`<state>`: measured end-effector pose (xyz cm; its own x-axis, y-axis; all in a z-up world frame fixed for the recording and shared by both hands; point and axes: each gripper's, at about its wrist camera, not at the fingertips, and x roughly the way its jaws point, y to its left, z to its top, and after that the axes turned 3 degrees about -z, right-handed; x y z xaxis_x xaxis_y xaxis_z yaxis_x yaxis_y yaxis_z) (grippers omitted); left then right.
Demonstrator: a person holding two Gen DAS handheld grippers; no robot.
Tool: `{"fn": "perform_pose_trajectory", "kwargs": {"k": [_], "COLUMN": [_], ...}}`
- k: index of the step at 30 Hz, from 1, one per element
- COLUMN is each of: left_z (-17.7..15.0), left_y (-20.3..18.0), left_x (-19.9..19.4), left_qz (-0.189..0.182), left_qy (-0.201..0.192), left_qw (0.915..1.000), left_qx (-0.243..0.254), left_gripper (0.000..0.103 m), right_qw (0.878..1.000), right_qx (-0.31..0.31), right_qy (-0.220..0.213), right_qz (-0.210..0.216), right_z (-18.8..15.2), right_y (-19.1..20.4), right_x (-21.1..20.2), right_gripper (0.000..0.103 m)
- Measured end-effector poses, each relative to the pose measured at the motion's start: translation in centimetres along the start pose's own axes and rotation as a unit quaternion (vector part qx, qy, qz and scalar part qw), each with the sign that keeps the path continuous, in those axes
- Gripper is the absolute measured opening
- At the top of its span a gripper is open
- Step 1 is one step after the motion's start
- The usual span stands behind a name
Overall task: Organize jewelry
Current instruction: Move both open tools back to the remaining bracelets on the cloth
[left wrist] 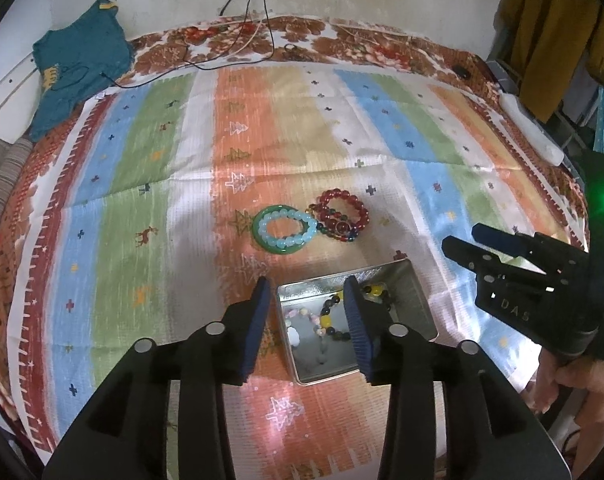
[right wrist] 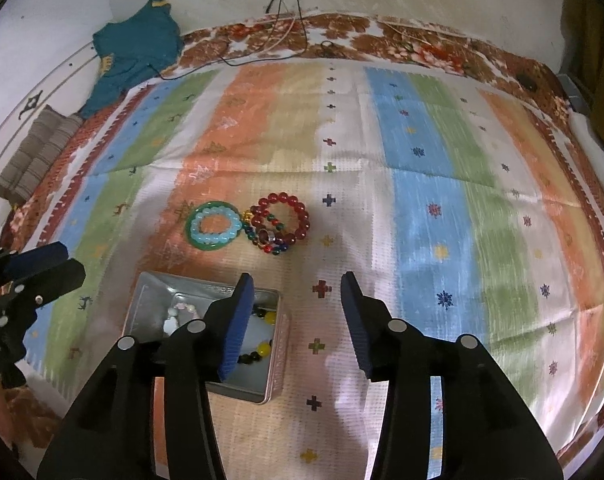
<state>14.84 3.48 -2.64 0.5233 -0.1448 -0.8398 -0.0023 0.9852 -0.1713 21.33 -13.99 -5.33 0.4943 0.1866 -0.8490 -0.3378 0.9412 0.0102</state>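
Note:
An open silver tin (left wrist: 407,280) (right wrist: 154,292) sits on the striped cloth and holds several mixed bead bracelets (left wrist: 329,320) (right wrist: 262,350). Beyond it lie a green bangle (left wrist: 258,227) (right wrist: 210,246) with a pale blue bead bracelet (left wrist: 280,243) on it. Just to their right a red bead bracelet (left wrist: 341,194) (right wrist: 286,199) overlaps a multicoloured one (left wrist: 341,237) (right wrist: 270,246). My left gripper (left wrist: 306,284) (right wrist: 72,260) hangs open over the tin's left part, with nothing between its fingers. My right gripper (right wrist: 297,280) (left wrist: 459,238) is open above bare cloth just right of the tin.
A teal garment (left wrist: 82,64) and thin cables (left wrist: 238,32) lie at the far edge by the wall. A striped cushion (right wrist: 34,156) sits far left. A white oblong thing (left wrist: 533,128) rests at the right edge. A hand (left wrist: 573,384) holds the right gripper.

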Motion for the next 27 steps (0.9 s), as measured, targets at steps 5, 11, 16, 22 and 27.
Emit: {"fn": "perform_pose_trajectory", "kwargs": {"k": [5,11,16,22,27], "left_z": [0.0,0.4,0.8,1.3,1.6], "left_y": [-0.2,-0.4,-0.6,-0.7,-0.9], "left_x": [0.8,1.4,2.1,3.0,3.8], "left_qz": [0.007,0.009,0.012,0.016,0.021], "left_qy": [0.010,0.015,0.019,0.027,0.033], "left_qw": [0.9999,0.9998,0.9996,0.9993,0.9987], "left_qx": [0.008,0.014,0.016,0.021,0.032], "left_gripper": [0.045,0.049,0.051,0.054,0.057], "right_qw": [1.000,1.000,1.000,1.000,0.999], "right_qx": [0.001,-0.001,0.003,0.009,0.002], "right_qy": [0.007,0.011,0.017,0.025,0.027], "right_qz": [-0.003,-0.004,-0.010,-0.012,-0.018], "right_z": [0.2,0.6,1.0,1.5,1.9], "right_y": [-0.1,0.0,-0.2,-0.5,-0.4], "right_x": [0.6,1.1,1.8,2.7,3.3], "right_gripper": [0.054,0.063,0.067,0.068,0.071]}}
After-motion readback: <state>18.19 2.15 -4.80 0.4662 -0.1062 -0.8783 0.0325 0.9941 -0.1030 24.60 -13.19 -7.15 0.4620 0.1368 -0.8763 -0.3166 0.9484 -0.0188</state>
